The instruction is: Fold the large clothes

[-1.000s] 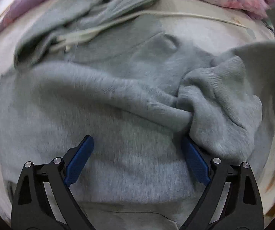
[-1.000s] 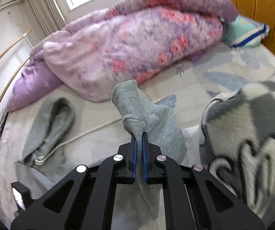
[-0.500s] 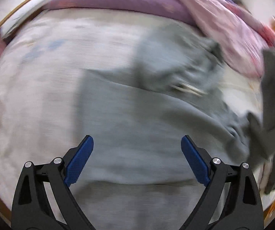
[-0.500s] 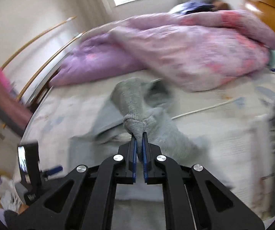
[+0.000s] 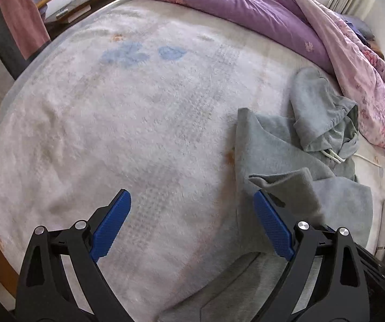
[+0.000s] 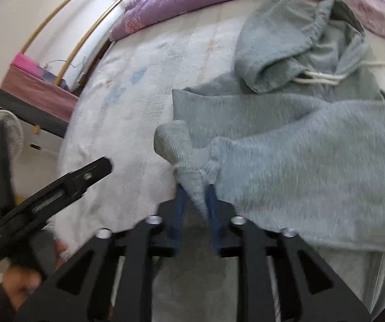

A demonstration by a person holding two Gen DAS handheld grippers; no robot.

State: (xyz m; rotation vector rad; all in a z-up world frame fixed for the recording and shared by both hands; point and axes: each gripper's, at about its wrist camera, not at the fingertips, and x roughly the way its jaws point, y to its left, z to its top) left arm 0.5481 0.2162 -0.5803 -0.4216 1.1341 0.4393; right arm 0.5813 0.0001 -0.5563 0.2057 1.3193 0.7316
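A grey hoodie (image 5: 286, 147) lies on the bed, its hood (image 5: 316, 112) with white drawstrings toward the quilt. My left gripper (image 5: 192, 222) is open and empty above bare blanket, left of the hoodie's edge. The sleeve cuff (image 5: 294, 185) lies beside its right finger. In the right wrist view, my right gripper (image 6: 195, 201) has its jaws partly apart with the ribbed sleeve cuff (image 6: 176, 145) between them; the sleeve (image 6: 313, 166) is laid across the hoodie body. The left gripper (image 6: 58, 187) shows at the left there.
A white fluffy blanket (image 5: 128, 102) covers the bed. A purple and pink quilt (image 5: 273, 13) is heaped along the far side. The bed's wooden rail (image 6: 66, 8), a pink cloth (image 5: 20, 13) and a fan (image 6: 12, 134) stand beyond the left edge.
My right gripper has carried the sleeve across and down onto the hoodie body, and its jaws have parted slightly. My left gripper has swung left, off the hoodie, over bare blanket.
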